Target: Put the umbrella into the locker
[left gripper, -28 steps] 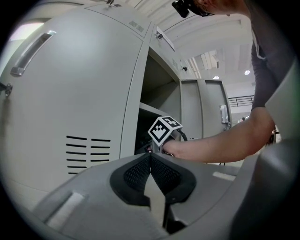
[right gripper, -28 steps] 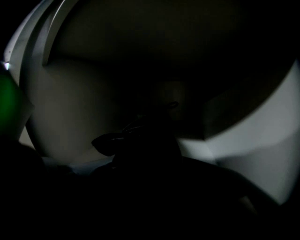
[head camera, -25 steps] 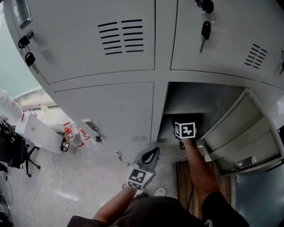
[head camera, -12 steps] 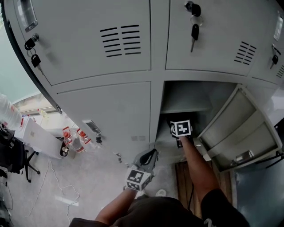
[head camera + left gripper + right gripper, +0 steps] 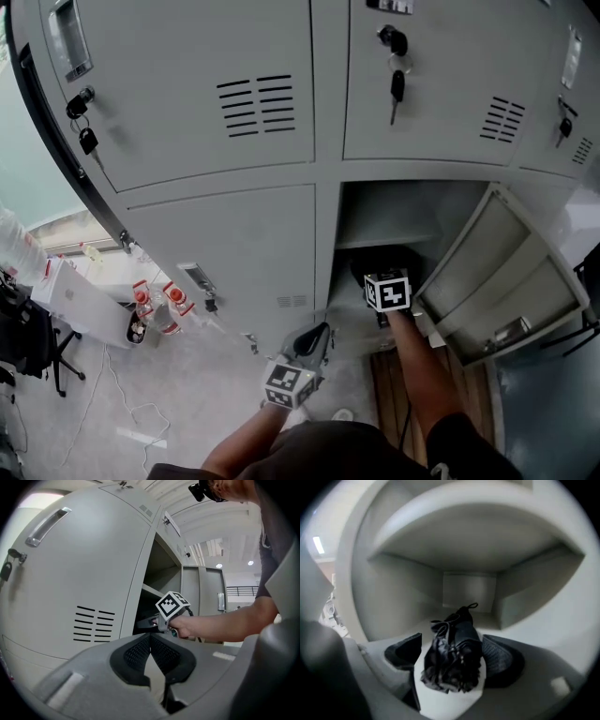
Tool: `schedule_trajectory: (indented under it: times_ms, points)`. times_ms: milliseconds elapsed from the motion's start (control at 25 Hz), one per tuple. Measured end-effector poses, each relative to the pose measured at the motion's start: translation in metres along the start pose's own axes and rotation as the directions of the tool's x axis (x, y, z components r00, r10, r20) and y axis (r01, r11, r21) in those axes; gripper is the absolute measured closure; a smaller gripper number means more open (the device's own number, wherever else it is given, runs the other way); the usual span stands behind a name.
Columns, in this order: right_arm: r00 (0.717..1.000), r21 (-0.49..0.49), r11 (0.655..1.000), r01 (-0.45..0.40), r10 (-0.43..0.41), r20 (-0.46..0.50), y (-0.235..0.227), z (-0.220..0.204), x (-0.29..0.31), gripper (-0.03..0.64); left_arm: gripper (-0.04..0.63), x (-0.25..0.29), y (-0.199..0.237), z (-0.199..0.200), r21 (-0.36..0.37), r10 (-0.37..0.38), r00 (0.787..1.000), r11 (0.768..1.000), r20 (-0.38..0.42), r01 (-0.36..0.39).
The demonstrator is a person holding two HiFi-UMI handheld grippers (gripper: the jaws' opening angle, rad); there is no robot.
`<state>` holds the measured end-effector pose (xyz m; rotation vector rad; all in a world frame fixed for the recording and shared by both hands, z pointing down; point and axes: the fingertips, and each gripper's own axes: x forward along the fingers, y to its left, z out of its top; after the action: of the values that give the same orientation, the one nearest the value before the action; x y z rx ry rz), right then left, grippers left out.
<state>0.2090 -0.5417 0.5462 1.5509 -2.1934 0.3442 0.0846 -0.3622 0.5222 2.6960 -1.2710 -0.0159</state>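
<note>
Head view: the grey locker bank (image 5: 216, 141) fills most of the frame; one lower compartment (image 5: 394, 211) stands open, its door (image 5: 497, 281) swung out to the right; the right gripper (image 5: 384, 286) reaches into that opening, while the left gripper (image 5: 317, 337) hangs outside, in front of the closed neighbouring door, its jaws together on nothing.

In the right gripper view the folded black umbrella (image 5: 457, 639) lies on the compartment floor, running lengthwise toward the back wall with its strap loop at the far end. The right jaws have just been opening and now stand wide, one pad on either side of the bunched near end; the left pad is clearly apart from the fabric, and the right pad is close beside it without pressing.

I read this as the release: the umbrella rests inside the locker under its own weight, so the placing looks as good as done. What seems left is to draw the right gripper straight back without snagging the loose folds, and perhaps to shut the door.
</note>
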Motion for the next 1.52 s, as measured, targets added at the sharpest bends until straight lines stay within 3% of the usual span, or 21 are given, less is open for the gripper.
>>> schedule_trajectory:
  times_ms: [240,600,720,880,960,1520]
  points:
    - [0.993,-0.013,1.0,0.003,-0.001,0.119,0.01,0.015,-0.05,0.224,0.591,0.008,0.006,0.001,-0.019,0.001,1.0,1.0,-0.011,-0.001]
    - [0.979,-0.007,1.0,-0.009,0.01,0.203,0.03,0.004,-0.103,0.23,0.591,0.029,0.003,0.013,-0.015,-0.016,1.0,1.0,-0.017,0.016]
    - [0.973,-0.003,1.0,0.003,-0.002,0.231,0.033,0.0,-0.116,0.29,0.591,0.033,0.001,0.015,-0.002,-0.023,0.999,1.0,-0.026,0.023]
    - [0.965,0.048,0.998,0.033,-0.045,0.26,0.029,-0.01,-0.132,0.543,0.591,0.037,-0.003,0.017,0.006,-0.029,0.999,1.0,-0.026,0.029]
    - [0.96,0.056,0.998,0.04,-0.054,0.275,0.029,-0.013,-0.137,0.613,0.591,0.038,-0.004,0.018,0.008,-0.03,0.999,1.0,-0.024,0.03]
    - [0.956,0.022,0.998,0.058,-0.062,0.288,0.033,-0.024,-0.155,0.614,0.591,0.036,-0.006,0.038,0.027,-0.016,1.0,1.0,0.004,0.016]
